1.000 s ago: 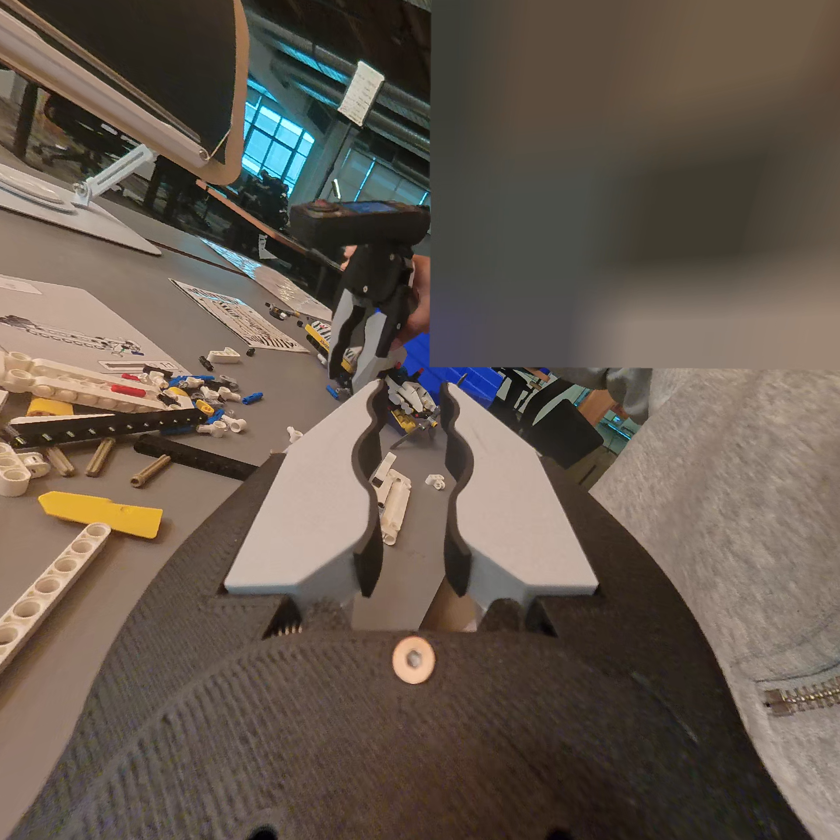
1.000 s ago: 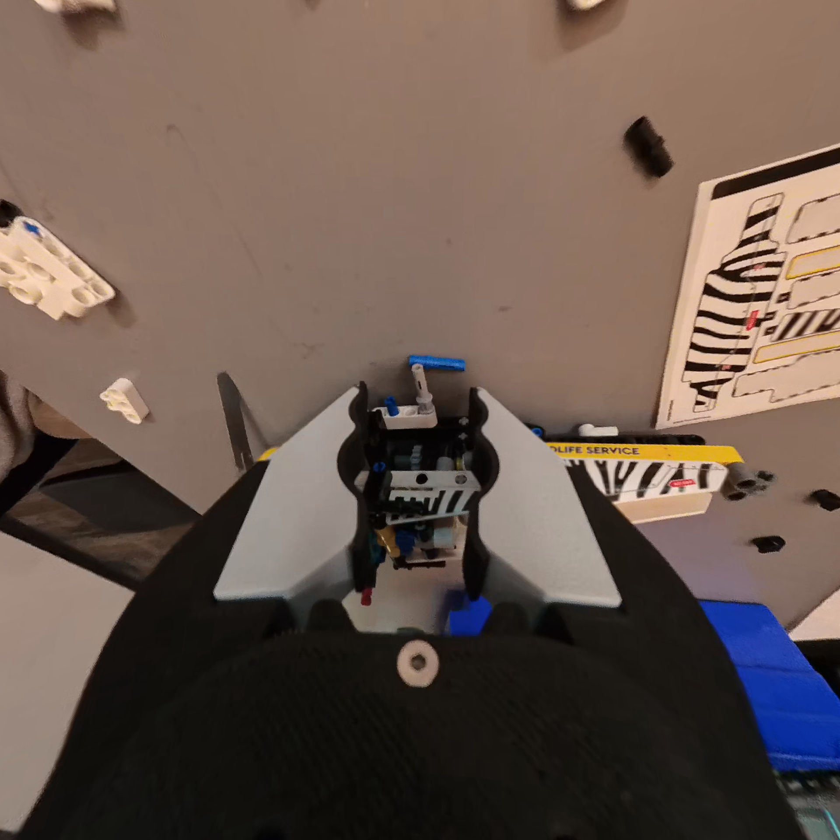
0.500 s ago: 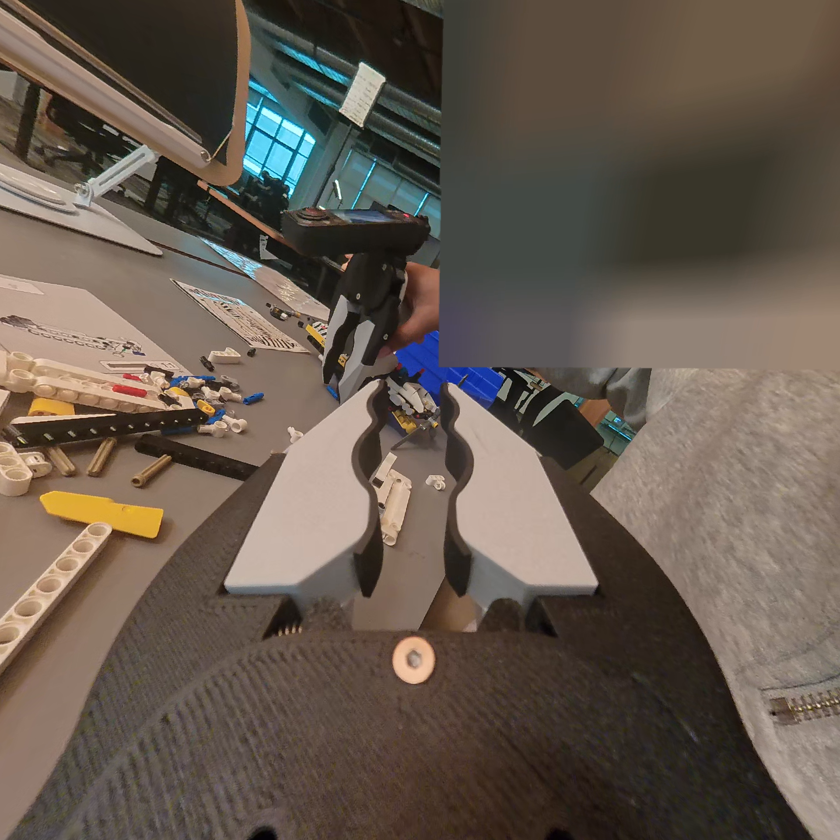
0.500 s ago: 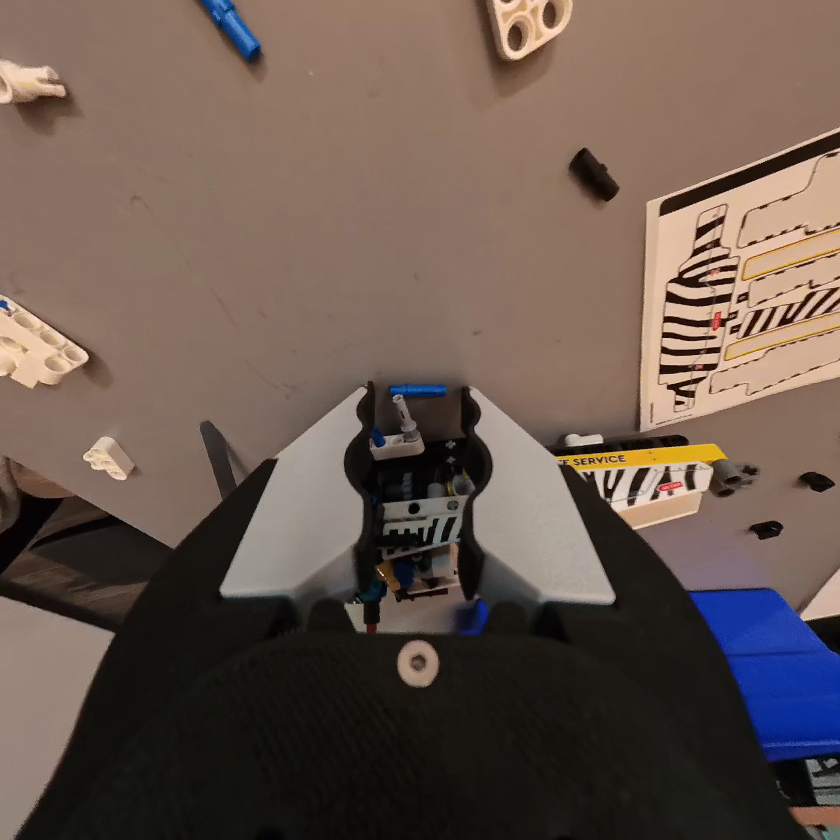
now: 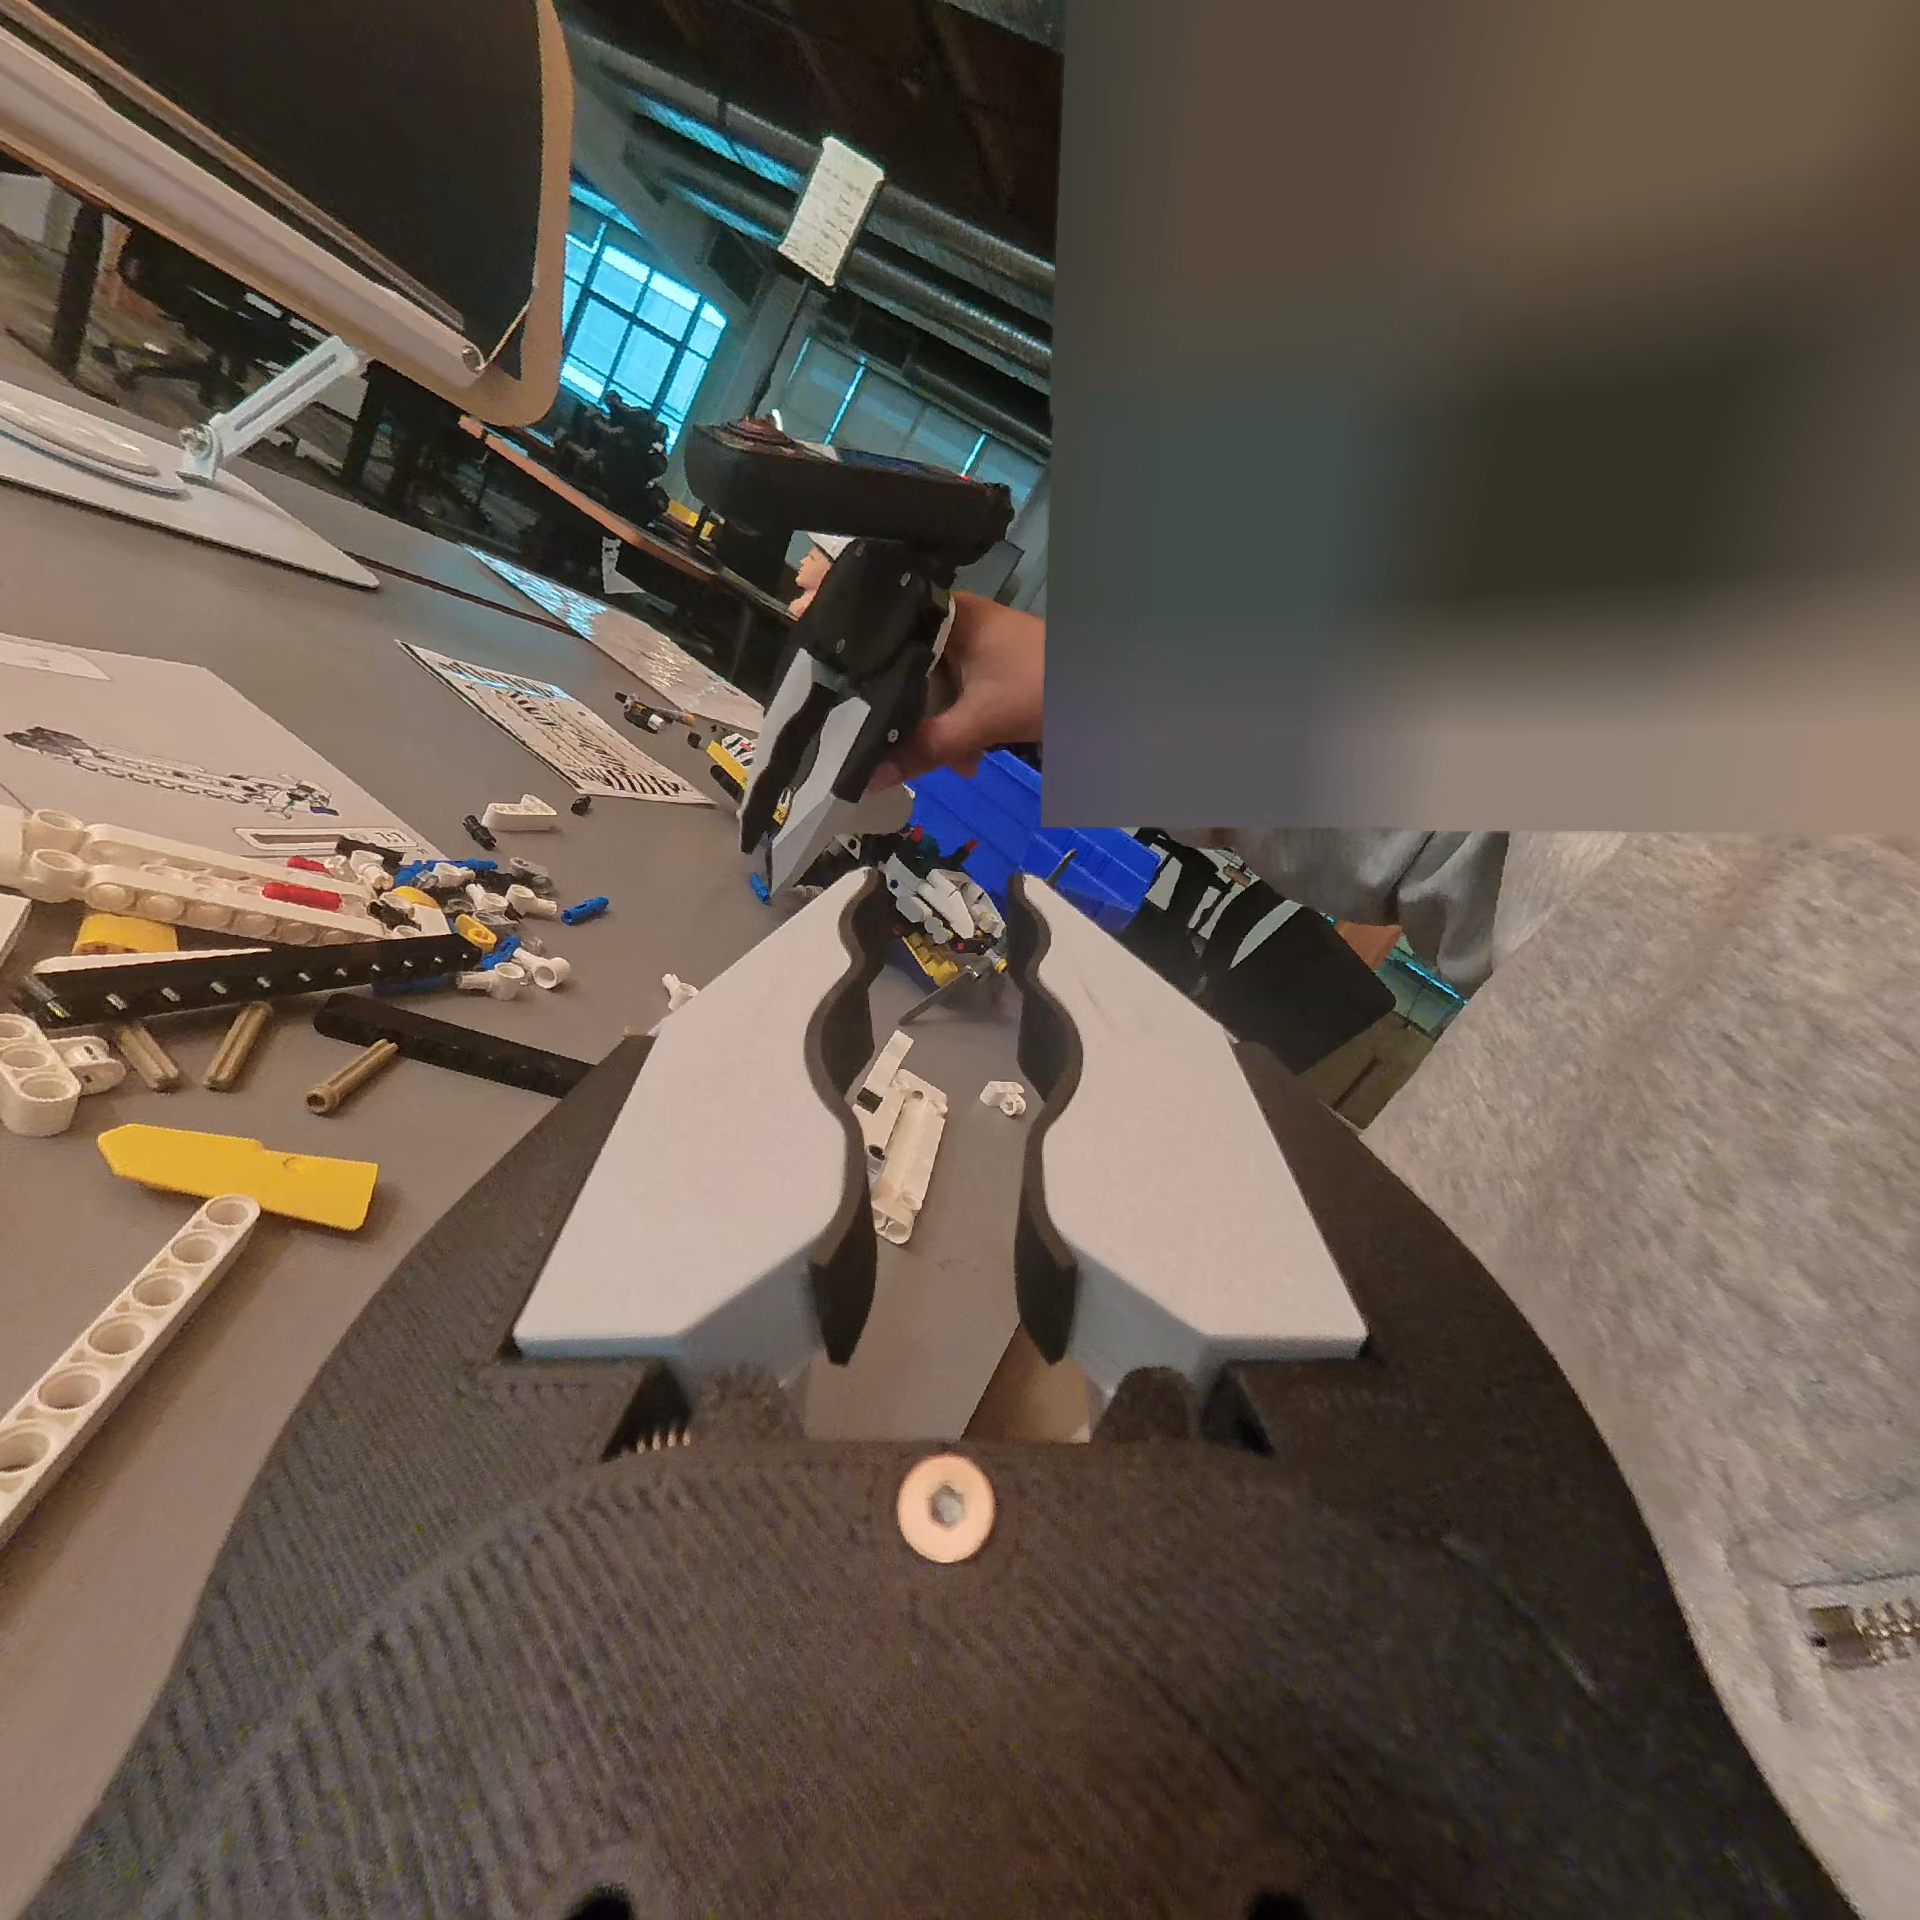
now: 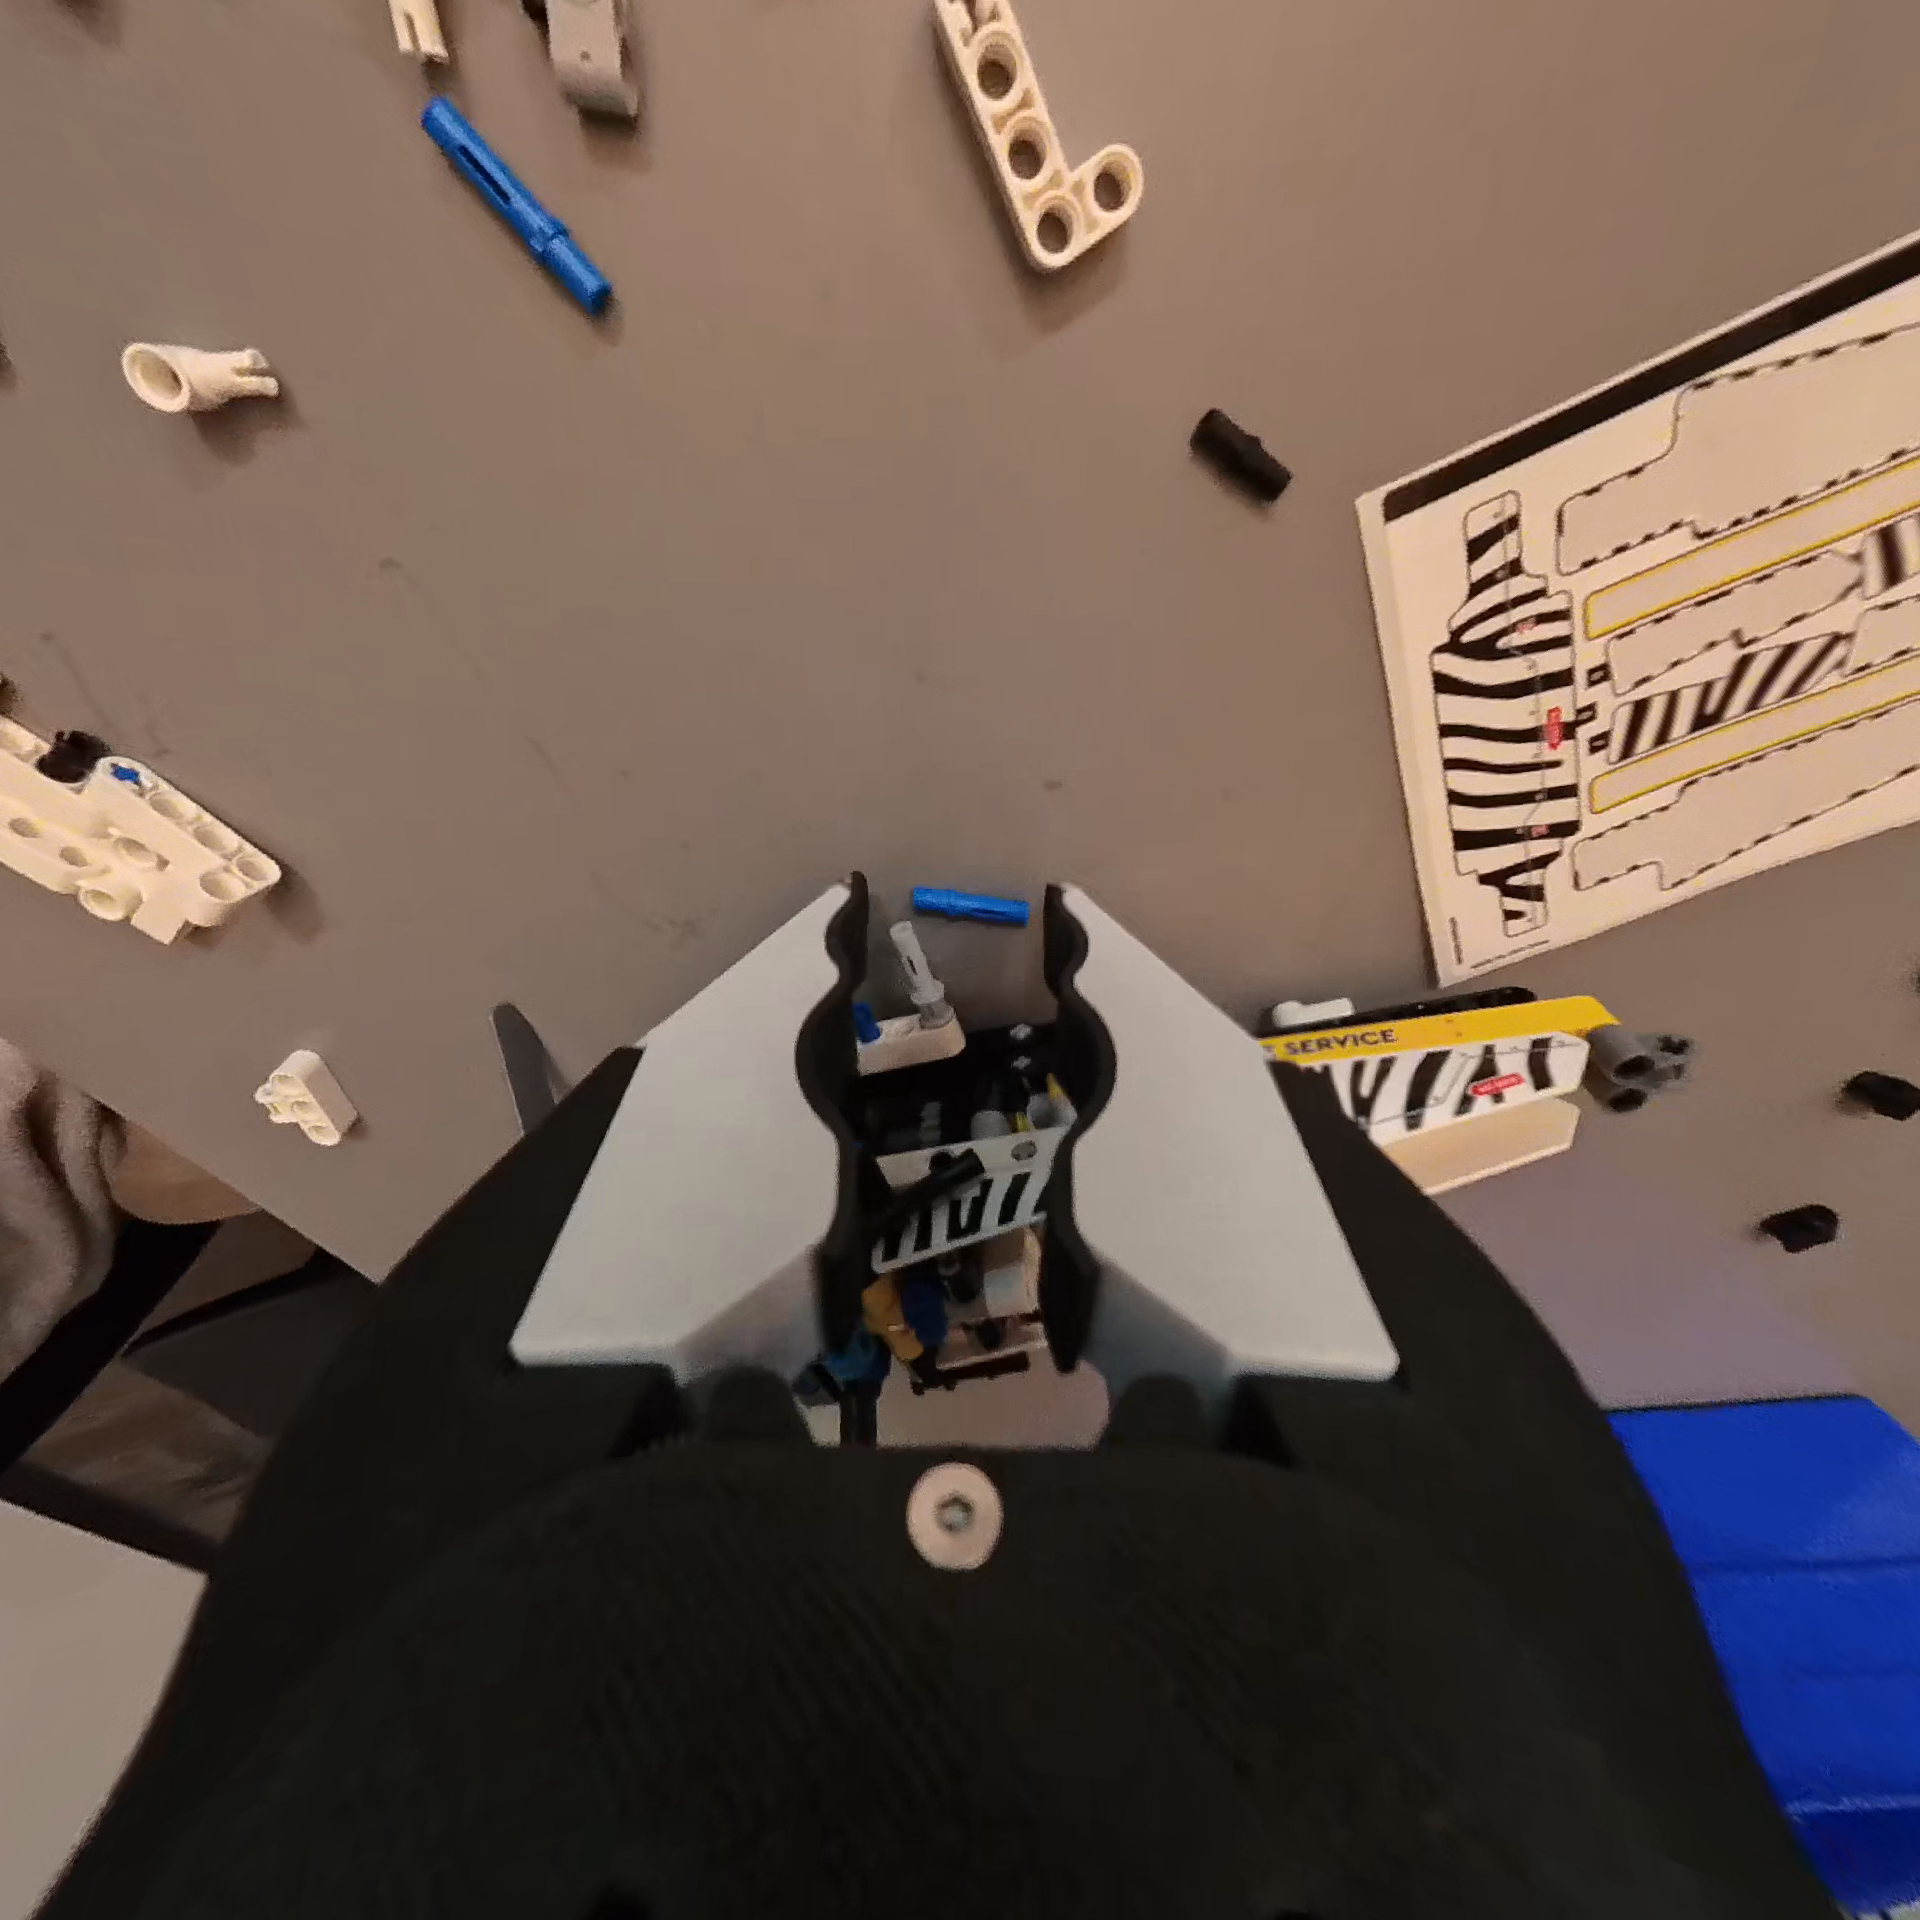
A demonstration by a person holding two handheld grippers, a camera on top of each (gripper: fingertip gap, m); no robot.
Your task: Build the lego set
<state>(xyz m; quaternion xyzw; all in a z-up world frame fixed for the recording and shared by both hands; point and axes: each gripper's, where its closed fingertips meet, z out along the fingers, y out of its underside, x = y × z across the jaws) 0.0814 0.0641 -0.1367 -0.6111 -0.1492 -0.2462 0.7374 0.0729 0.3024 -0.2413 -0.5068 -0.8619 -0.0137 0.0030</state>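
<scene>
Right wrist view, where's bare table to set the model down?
Bare grey table lies between the blue pin and the black connector, ahead of the fingers. It is crowded by the sticker sheet and the white frame piece.

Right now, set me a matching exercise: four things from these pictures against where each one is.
Things:
1. zebra-striped model
2. yellow flat piece
3. sticker sheet
4. long blue pin

Places:
A. far left on the table, right wrist view
B. gripped in the right gripper
C. right on the table, right wrist view
D. left on the table, beside a white holed beam

Pairs: 1-B, 2-D, 3-C, 4-A
</scene>
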